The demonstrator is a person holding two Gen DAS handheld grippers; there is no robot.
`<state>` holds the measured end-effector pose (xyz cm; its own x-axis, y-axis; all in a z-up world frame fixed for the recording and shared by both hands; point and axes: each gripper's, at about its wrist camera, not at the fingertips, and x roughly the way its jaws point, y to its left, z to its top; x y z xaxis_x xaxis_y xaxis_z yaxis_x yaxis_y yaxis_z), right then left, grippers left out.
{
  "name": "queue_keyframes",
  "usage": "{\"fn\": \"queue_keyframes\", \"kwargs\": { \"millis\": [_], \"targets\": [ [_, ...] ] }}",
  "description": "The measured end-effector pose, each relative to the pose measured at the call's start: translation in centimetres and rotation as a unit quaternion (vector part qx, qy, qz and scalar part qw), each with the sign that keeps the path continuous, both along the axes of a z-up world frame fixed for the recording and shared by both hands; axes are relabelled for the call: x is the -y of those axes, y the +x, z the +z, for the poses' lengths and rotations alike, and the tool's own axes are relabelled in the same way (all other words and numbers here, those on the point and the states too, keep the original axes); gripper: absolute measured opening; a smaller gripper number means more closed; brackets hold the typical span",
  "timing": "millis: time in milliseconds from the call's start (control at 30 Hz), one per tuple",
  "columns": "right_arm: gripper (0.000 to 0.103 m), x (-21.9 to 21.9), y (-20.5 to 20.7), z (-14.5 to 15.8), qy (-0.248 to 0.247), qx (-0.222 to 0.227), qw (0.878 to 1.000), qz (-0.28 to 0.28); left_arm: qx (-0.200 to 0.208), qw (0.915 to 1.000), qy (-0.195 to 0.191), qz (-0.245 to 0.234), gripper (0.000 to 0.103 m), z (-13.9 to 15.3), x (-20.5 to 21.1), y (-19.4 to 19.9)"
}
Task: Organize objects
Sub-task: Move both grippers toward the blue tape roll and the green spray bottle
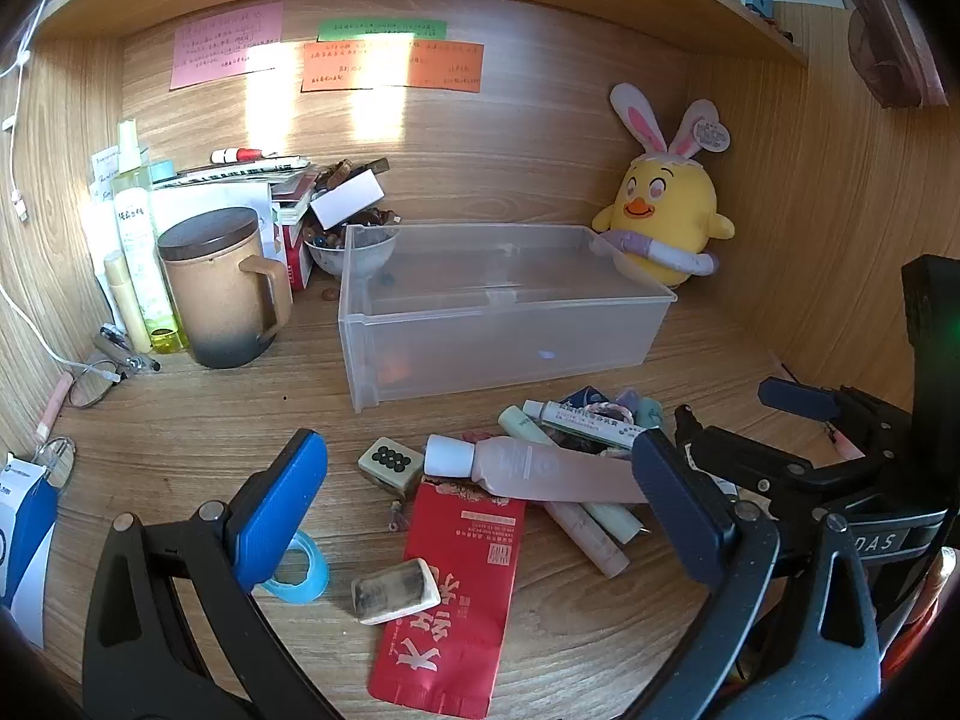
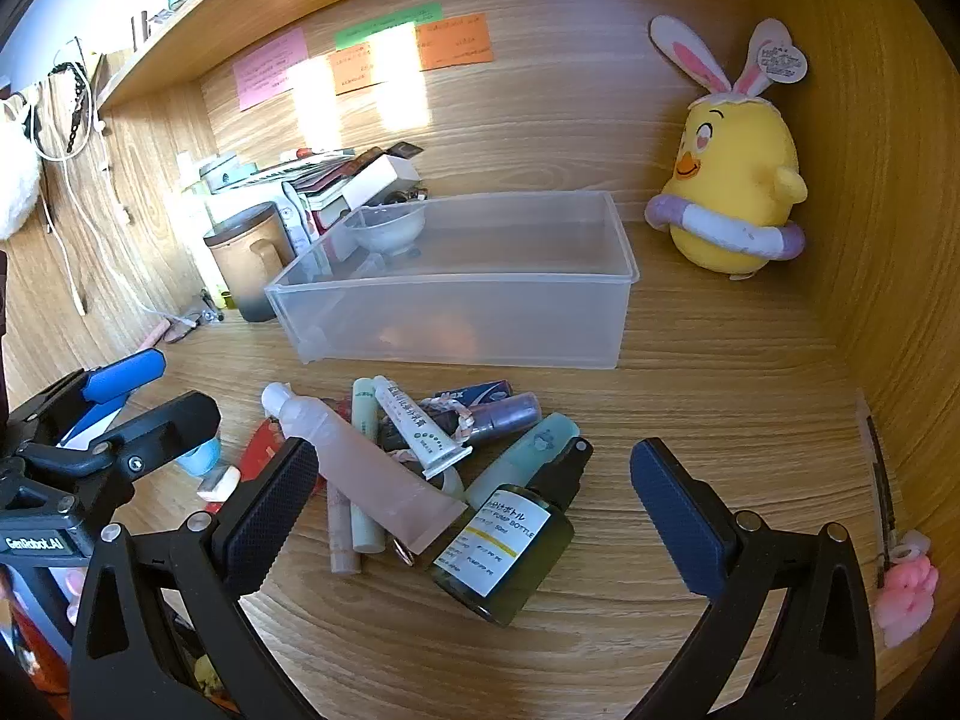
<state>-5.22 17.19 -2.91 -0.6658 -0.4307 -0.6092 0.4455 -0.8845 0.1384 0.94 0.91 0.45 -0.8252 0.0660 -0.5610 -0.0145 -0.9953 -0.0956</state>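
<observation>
— What's under my jaws?
— A wood-grain desk point(image 2: 690, 420), smooth, faintly glossy.
— The bin point(image 2: 468, 324)?
— Frosted, translucent plastic.
— My pads point(image 2: 678, 504)?
— Matt, ribbed rubber. The dark bottle point(image 2: 510, 546) shines, with a paper label.

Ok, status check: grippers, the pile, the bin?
Left gripper and right gripper open, holding nothing. Pile of tubes and bottles on desk, in front of clear bin. Nothing blocking the bin.

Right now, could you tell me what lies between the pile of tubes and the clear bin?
Nothing: in both wrist views a bare strip of desk separates the pile of tubes from the clear bin.
</observation>
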Motion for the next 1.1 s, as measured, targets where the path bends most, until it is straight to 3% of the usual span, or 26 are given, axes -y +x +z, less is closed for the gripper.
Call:
{"fn": "queue_keyframes", "kwargs": {
  "millis": [400, 600, 733, 867, 1100],
  "targets": [
    [0.103, 0.1, 0.3, 0.1, 0.005, -0.009, 1.0, 0.0, 0.01, 0.9997, -0.018, 0.009, 0.103, -0.3, 1.1, 0.2],
    [0.103, -1.0, 0.4, 0.1, 0.007, -0.02, 0.999, -0.024, 0.022, 0.9987, -0.026, 0.037, 0.103, -0.9, 4.5, 0.8],
    [0.103, -2.1, 0.1, -0.4, 0.007, -0.016, 0.999, -0.044, 0.052, 0.9965, -0.024, 0.061, 0.103, -2.2, 7.4, 0.8],
    [0.097, -2.8, -0.3, -1.5, 0.014, 0.0, 0.998, -0.061, 0.086, 0.9938, -0.018, 0.068, 0.085, -3.9, 8.7, 0.9],
    [0.082, -3.3, -1.4, -3.4, 0.008, 0.038, 0.997, -0.067, 0.105, 0.9918, -0.013, 0.072, 0.081, -5.7, 8.6, 0.8]
  ]
}}
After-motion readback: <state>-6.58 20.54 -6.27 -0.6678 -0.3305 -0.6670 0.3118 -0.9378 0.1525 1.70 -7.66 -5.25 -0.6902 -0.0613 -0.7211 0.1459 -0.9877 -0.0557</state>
